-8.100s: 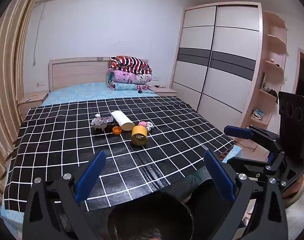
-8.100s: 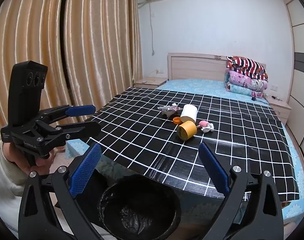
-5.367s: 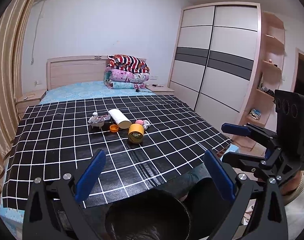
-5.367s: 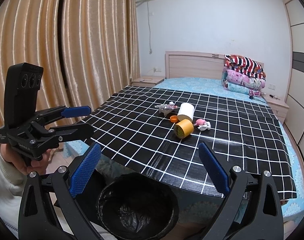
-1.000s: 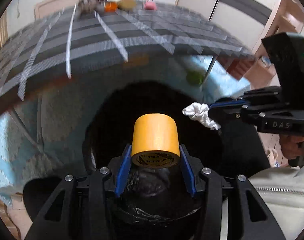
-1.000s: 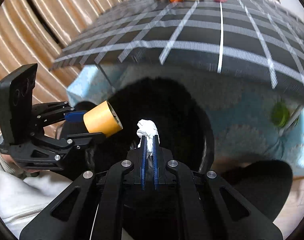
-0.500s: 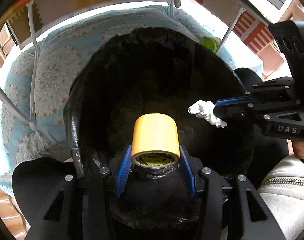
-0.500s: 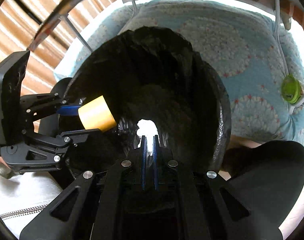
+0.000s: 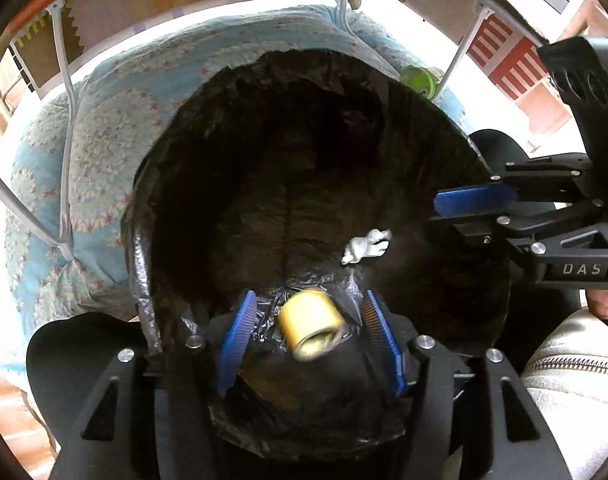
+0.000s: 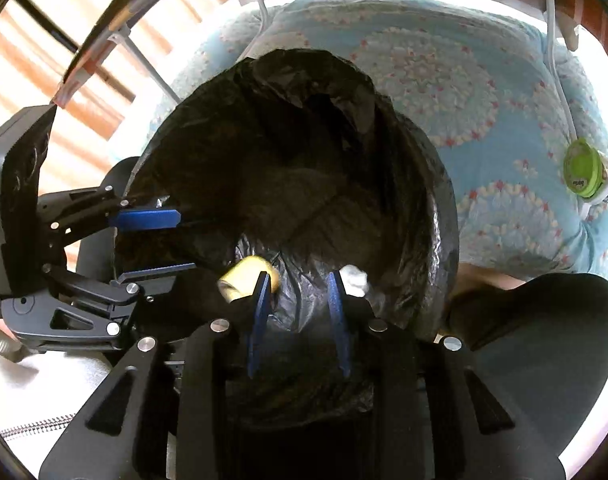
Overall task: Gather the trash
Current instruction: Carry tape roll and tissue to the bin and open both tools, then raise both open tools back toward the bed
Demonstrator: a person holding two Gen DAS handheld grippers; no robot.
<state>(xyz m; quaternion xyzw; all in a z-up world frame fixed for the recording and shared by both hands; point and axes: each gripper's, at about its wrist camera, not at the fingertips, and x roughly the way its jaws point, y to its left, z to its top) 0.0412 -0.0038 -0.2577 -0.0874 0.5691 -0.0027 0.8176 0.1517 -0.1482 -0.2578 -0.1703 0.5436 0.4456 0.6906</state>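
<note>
both grippers point down into black-lined bin (image 9: 144, 248). left gripper (image 9: 310, 334) jaws opening, pads clear of blurred yellow tape roll (image 9: 310, 322) loose btwn them. right gripper (image 10: 300, 304) jaws opening, nothing btwn; white paper wad (image 10: 354, 276) just right of its right finger, inside bin.

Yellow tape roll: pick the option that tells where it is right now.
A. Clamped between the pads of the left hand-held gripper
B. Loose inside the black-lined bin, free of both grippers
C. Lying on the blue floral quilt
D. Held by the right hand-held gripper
B. The yellow tape roll shows blurred inside the bin, clear of the opening left hand-held gripper, whose pads do not touch it.
</note>
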